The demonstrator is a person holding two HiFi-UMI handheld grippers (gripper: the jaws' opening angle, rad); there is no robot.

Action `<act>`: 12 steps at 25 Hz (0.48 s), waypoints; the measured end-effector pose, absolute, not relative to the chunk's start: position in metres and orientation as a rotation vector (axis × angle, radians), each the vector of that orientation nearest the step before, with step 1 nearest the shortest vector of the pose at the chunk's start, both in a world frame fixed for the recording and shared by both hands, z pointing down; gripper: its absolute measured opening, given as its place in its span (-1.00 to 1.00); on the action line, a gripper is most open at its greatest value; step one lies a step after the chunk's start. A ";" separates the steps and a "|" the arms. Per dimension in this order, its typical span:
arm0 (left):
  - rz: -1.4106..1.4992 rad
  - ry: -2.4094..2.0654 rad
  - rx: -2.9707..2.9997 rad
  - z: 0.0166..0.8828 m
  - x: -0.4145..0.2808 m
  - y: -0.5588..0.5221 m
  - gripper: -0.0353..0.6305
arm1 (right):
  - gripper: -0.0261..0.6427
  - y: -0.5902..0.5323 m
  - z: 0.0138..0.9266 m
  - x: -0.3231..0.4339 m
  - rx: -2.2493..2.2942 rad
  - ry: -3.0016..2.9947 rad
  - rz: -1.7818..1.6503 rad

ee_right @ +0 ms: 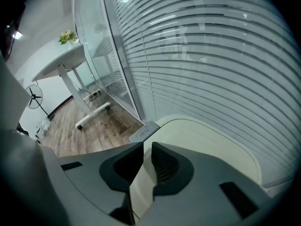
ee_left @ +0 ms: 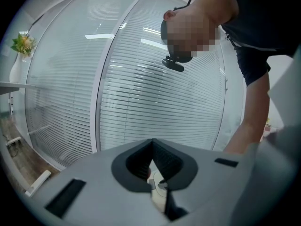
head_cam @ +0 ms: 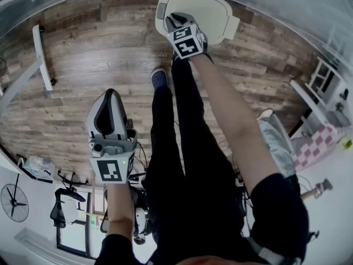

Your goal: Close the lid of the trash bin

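head view: the trash bin lid [head_cam: 212,7] is cream-coloured and sits at the top of the frame on the wood floor [head_cam: 94,59], close to a glass wall. its broad top face points up. whether it is fully seated on the bin cannot be told.

the right gripper [head_cam: 177,21] is at the end of an outstretched arm. it points steeply down, with its jaw tips over the near part of the lid.

right gripper view: the right gripper [ee_right: 147,149] has its jaws a narrow gap apart. nothing is clamped between them, and only the lid [ee_right: 211,145] surface shows through the gap. a grey tab [ee_right: 143,132] projects from the lid's left edge. a white table [ee_right: 61,62] bearing a plant [ee_right: 68,36] stands further along the wall.

the left gripper [head_cam: 110,97] is held in the air beside the person's left leg, well apart from the bin.

left gripper view: the left gripper [ee_left: 152,142] has its jaw tips together and holds nothing. it faces a glass wall with blinds [ee_left: 141,88].

a floor fan [head_cam: 13,202] stands at the lower left of the head view.
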State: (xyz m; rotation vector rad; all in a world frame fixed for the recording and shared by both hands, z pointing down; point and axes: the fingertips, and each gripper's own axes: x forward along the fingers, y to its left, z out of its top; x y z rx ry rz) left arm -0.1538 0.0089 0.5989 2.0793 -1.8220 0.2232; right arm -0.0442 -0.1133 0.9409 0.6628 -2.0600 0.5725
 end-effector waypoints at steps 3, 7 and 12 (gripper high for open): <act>0.217 -1.832 2.068 0.599 -0.157 0.010 -0.88 | -0.76 -0.114 0.939 -0.044 0.650 -2.053 0.565; 0.206 -1.846 2.072 0.592 -0.157 0.013 -0.88 | -0.64 -0.109 0.933 -0.042 0.624 -2.055 0.573; 0.201 -1.879 2.079 0.582 -0.157 0.008 -0.88 | -0.64 -0.114 0.906 -0.021 0.718 -2.100 0.578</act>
